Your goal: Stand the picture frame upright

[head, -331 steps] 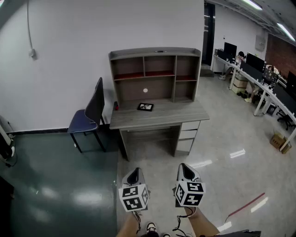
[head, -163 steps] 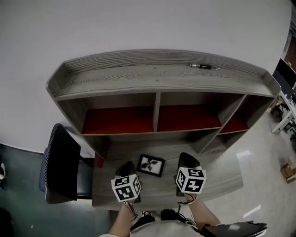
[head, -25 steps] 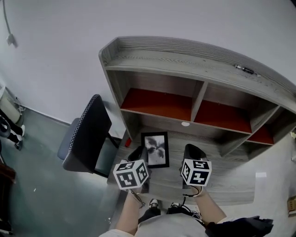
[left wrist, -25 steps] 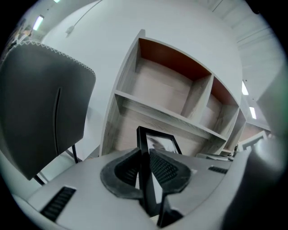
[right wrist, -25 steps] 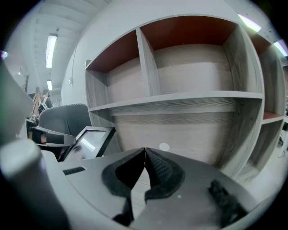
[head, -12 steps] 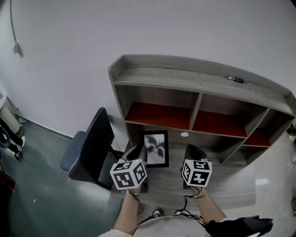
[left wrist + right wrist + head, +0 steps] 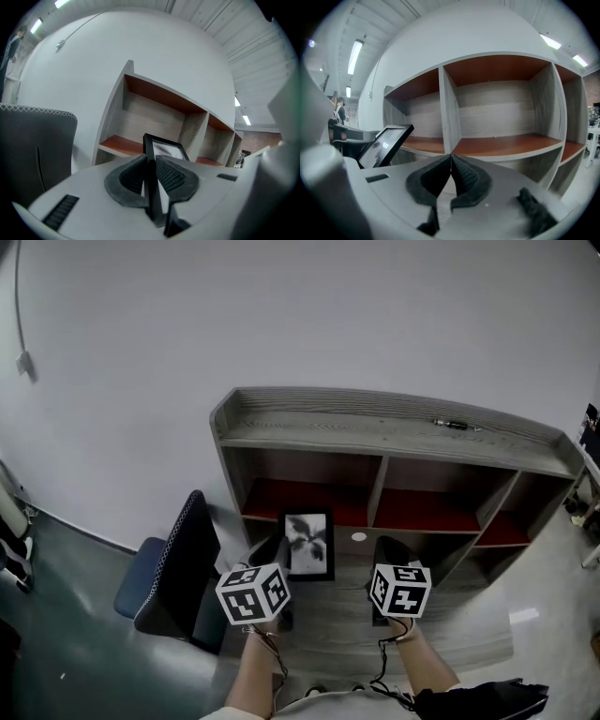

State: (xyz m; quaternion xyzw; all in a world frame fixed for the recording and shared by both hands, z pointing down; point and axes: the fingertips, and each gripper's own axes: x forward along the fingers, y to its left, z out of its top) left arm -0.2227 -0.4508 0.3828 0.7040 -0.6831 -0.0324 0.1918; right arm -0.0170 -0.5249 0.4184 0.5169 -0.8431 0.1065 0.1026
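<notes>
Head view: my left gripper [image 7: 276,555] holds the frame [image 7: 307,542] in front of the left shelf [image 7: 309,498]; my right gripper [image 7: 389,554] is to its right.
Left gripper view: jaws clamped on the frame's edge.
Right gripper view: jaws together, empty; the frame leans at far left.

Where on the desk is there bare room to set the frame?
The desk is bare between the left gripper and right gripper, and beyond the right one. Red shelves empty. Crowded only around the frame the left gripper holds.

Head view looks steeply down from above; gripper views face the shelves [image 7: 375,432] closely; all share the picture frame [image 7: 308,545].
</notes>
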